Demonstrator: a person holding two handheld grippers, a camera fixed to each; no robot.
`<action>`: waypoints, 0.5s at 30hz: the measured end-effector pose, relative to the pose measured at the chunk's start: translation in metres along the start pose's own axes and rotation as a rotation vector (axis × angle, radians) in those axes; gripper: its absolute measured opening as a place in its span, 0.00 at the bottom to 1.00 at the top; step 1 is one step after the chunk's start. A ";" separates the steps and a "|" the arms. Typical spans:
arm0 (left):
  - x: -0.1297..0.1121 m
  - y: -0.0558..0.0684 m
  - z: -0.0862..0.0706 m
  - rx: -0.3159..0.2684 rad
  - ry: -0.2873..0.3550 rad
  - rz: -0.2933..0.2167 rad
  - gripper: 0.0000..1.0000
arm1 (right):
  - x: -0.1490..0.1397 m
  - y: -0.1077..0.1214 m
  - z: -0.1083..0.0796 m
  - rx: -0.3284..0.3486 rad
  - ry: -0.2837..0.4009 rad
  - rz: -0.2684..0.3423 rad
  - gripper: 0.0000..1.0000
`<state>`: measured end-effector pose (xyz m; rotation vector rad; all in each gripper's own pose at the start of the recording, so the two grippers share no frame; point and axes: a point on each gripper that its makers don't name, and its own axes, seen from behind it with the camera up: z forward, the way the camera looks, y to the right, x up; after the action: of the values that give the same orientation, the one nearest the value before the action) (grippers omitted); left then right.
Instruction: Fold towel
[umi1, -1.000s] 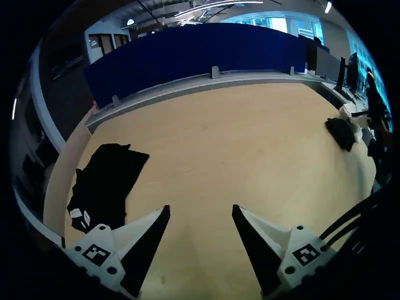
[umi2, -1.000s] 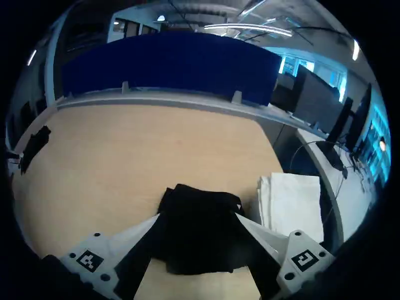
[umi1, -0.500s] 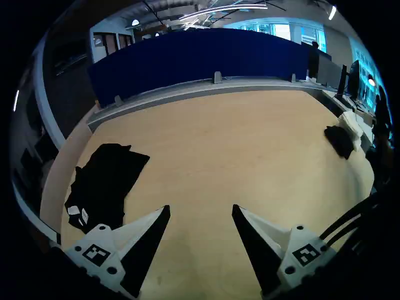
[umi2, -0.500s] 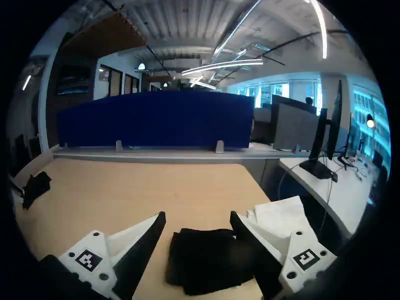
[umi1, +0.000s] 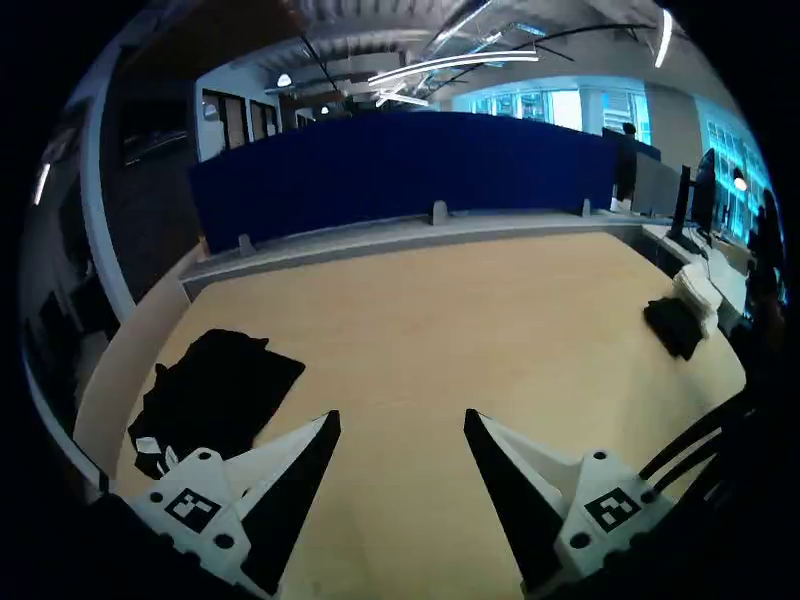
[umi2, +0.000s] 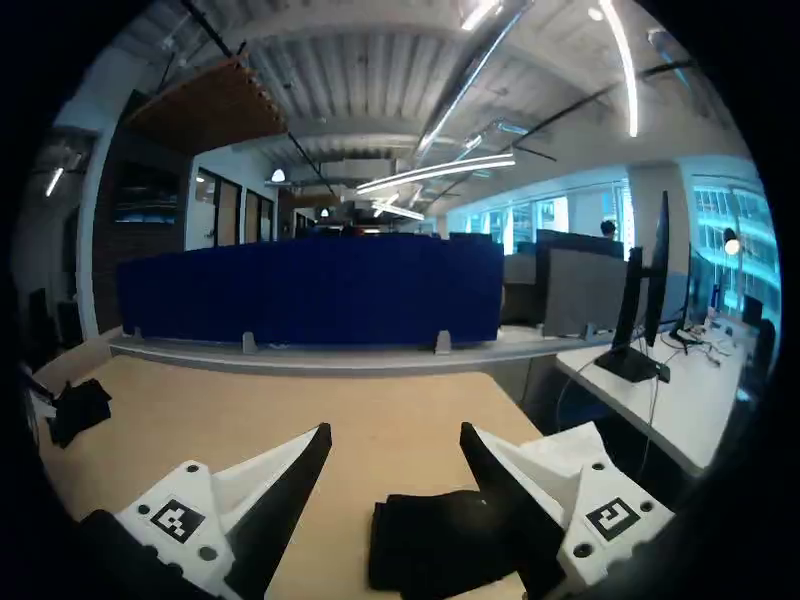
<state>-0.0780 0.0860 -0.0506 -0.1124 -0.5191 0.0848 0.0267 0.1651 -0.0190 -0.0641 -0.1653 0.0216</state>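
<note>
Jaws stand wide apart on both grippers, and neither holds anything.

In the right gripper view, the right gripper (umi2: 395, 430) points out over a pale wooden table (umi2: 200, 410). A folded black towel (umi2: 430, 540) lies flat on the table at about five o'clock. It sits low in the gap between the two fingers, closer to the right-hand one, whose dark inner face overlaps its edge. I cannot tell whether that finger touches the towel. Far off at nine o'clock, near the table's edge, lies a loose black cloth (umi2: 78, 410). A blue partition (umi2: 310, 290) runs along the far side of the table at twelve o'clock. A monitor (umi2: 645, 300) stands on the neighbouring desk at three o'clock.

In the left gripper view, the left gripper (umi1: 400, 415) is held over the bare middle of the same table. The loose black cloth (umi1: 215, 395) is spread unevenly at eight o'clock, just beyond the left-hand finger, and its near edge disappears behind that finger. The folded black towel (umi1: 675, 325) rests well apart at three o'clock, near the table's far corner. A white stack (umi1: 700, 290) sits just beside it.
</note>
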 end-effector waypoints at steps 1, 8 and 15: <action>0.006 -0.001 0.000 0.000 0.024 -0.004 0.92 | 0.004 -0.004 -0.001 0.002 0.011 -0.007 1.00; 0.044 -0.014 -0.006 0.022 0.171 -0.020 0.92 | 0.030 -0.040 -0.007 0.026 0.064 -0.048 1.00; 0.064 -0.033 -0.012 0.057 0.244 -0.064 0.92 | 0.044 -0.079 -0.006 0.056 0.094 -0.029 1.00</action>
<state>-0.0153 0.0593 -0.0253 -0.0488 -0.2760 0.0223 0.0726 0.0874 -0.0123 -0.0072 -0.0720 -0.0053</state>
